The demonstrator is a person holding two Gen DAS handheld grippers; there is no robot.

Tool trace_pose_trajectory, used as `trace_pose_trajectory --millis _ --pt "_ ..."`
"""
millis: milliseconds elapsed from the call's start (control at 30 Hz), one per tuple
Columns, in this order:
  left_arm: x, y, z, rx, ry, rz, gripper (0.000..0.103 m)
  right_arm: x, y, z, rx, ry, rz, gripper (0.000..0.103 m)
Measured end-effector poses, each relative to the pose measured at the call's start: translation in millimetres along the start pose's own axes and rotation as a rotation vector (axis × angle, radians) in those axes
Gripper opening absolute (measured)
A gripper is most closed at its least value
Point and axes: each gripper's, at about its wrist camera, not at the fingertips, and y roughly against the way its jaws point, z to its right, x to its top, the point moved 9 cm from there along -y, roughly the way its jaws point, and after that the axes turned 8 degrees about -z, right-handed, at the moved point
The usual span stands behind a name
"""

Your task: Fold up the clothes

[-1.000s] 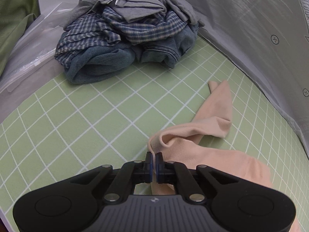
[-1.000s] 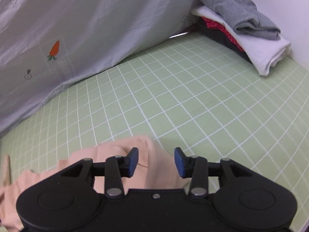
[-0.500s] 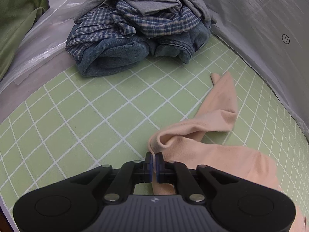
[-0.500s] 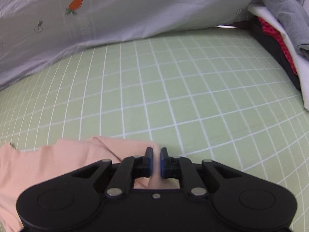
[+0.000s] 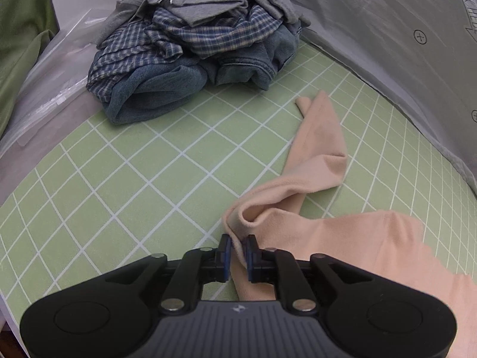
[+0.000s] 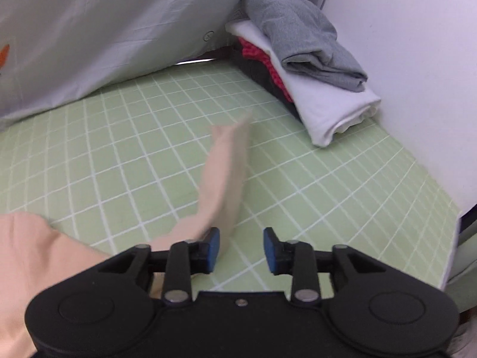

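The green grid mat [image 5: 125,179] is hemmed in on most sides: a grey sheet [image 5: 387,29] drapes down along its far edge, an unfolded heap of clothes [image 5: 196,47] — grey, blue plaid and denim — sits at the far left corner, and a folded stack [image 6: 301,68] of grey, white, red and black garments lies against the white wall [image 6: 417,74] at the far right. Between heap and stack the middle of the mat lies bare, with open squares to the left of the left gripper [image 5: 237,253] and ahead of the right gripper [image 6: 241,249]. The peach garment [image 5: 351,238] lies across the near part of the mat, one sleeve [image 5: 322,137] stretched toward the grey sheet, well apart from the heap. The left gripper sits low over the mat, pointing toward the heap, its blue pads [image 5: 226,252] pressed onto a bunched fold of the peach cloth. The right gripper points toward the folded stack, jaws spread apart with nothing between them; a blurred peach sleeve [image 6: 223,173] runs forward from just beside its left pad [image 6: 213,246] — whether it touches the pad cannot be told.
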Motion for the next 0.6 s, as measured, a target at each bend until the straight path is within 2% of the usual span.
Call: trace_pose_trajectory --millis 67,133,200,300,400,500,600 --pt "5 10 9 -0.014 -0.043 0.03 0.03 2 5 -18 0.028 0.028 0.023 0.05" --pt "12 22 21 -0.034 -0.084 0.069 0.042 7 9 -42 0.064 0.072 0.06 0.071" --pt "18 32 34 -0.053 -0.126 0.107 0.049 9 13 -67 0.108 0.121 0.092 0.079" --pt "19 28 66 -0.074 -0.23 0.121 0.062 7 12 -113 0.197 0.236 0.109 0.084" --pt "9 1 104 -0.113 -0.379 0.072 0.067 0 3 -156 0.306 0.33 0.078 0.086" --pt "5 -23 120 -0.101 -0.434 0.029 0.067 -7 -17 -182 0.385 0.349 -0.004 0.086" --pt "2 -45 133 -0.083 -0.473 -0.01 0.067 -9 -30 -190 0.39 0.367 -0.038 0.086"
